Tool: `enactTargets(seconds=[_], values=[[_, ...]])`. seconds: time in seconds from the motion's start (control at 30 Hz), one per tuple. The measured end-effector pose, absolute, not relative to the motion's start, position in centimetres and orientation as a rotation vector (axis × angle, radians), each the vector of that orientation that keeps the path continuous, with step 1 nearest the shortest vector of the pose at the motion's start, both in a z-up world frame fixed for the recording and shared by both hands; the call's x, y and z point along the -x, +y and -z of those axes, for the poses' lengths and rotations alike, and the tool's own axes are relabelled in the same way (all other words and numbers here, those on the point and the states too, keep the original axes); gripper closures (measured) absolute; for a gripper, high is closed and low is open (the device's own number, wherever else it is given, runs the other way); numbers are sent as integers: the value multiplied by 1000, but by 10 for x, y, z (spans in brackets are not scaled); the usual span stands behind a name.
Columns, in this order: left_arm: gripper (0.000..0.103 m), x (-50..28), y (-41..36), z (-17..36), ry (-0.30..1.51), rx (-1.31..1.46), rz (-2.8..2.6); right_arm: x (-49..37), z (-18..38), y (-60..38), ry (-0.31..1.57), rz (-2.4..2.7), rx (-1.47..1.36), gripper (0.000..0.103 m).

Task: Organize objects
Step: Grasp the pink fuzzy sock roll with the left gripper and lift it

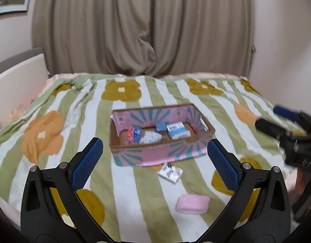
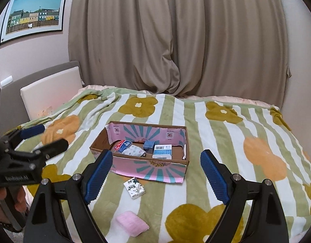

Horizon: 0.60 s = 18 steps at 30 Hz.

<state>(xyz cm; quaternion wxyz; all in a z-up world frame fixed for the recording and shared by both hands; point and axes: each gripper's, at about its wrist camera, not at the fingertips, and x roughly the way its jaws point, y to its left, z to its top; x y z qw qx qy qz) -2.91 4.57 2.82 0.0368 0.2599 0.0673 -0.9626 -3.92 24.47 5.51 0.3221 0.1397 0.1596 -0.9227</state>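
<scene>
A pink and teal cardboard box (image 1: 155, 158) (image 2: 151, 169) lies open on the bed with several small packs inside. In front of it sits a small white printed packet (image 1: 170, 172) (image 2: 134, 188). Nearer still lies a pink sponge-like pad (image 1: 192, 204) (image 2: 132, 224). My left gripper (image 1: 154, 162) hangs open above the bed, nothing between its blue pads; it also shows at the left edge of the right wrist view (image 2: 44, 139). My right gripper (image 2: 156, 175) is open and empty too, seen blurred at the right of the left wrist view (image 1: 271, 119).
A green-and-white striped blanket with flowers (image 1: 135, 186) (image 2: 216, 141) covers the bed. A white headboard (image 2: 52, 89) stands at the left, beige curtains (image 2: 175, 40) hang behind, and a framed picture (image 2: 34, 16) is on the wall. A hand (image 2: 19, 200) grips the left tool.
</scene>
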Motion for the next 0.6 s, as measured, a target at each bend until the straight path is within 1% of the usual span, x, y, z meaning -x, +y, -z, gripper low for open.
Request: enactTargets(seconds=[0.1,0.27,0.47,0.6], values=[[0,33,58,-7,230,-881,3001,38,-57,250,404,2414,-361,17],[0,54,88,53,292,-1160,3039,40,-54,255,408,2405,-374,17],[0,80,123,135,237,-1472,2961,48,-47,262,408,2382,-413,17],[0,89,128,172,307,-1587,2919,56,-41,268,410,2375,-444,17]])
